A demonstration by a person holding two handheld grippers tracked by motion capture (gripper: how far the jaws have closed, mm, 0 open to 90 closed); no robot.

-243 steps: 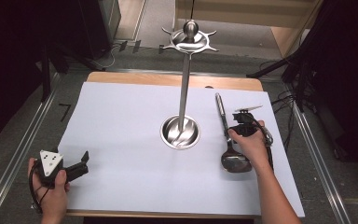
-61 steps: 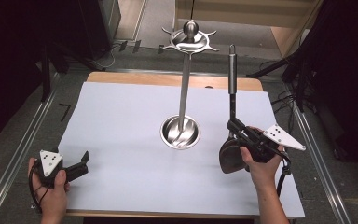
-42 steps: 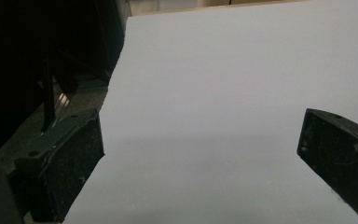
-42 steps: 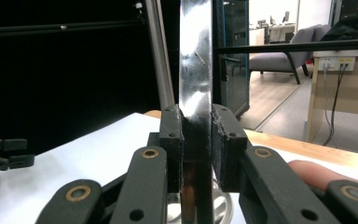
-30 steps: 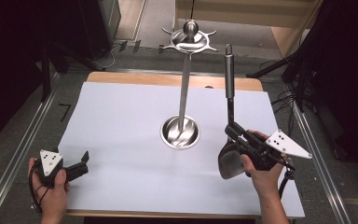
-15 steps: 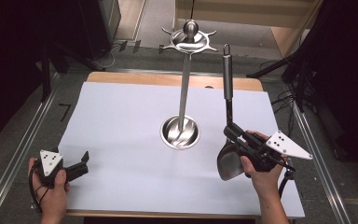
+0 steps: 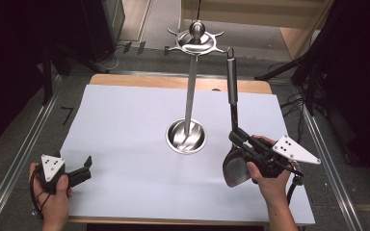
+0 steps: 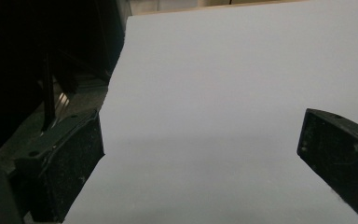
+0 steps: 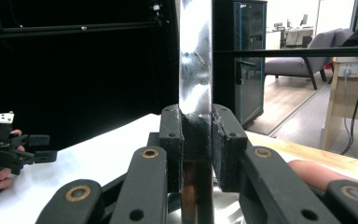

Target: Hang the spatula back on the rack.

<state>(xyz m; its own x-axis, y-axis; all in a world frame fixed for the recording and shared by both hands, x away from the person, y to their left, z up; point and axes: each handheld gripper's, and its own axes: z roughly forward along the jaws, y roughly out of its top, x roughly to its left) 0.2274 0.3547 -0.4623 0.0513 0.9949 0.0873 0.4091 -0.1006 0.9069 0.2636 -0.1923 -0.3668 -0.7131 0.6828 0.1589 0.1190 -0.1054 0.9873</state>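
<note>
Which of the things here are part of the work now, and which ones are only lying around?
In use:
- long steel ladle with dark grey handle
- right gripper, jaws shut on its shaft
- tall steel utensil stand with hooks

Just there:
- left gripper, open, holding nothing
- white table cover

My matt black plastic fingers, rough and scuffed at the pads, clamp the glossy steel ladle, its polished shaft mirror-smooth like the shiny metal rack stand on the matt white paper-covered worktop.
</note>
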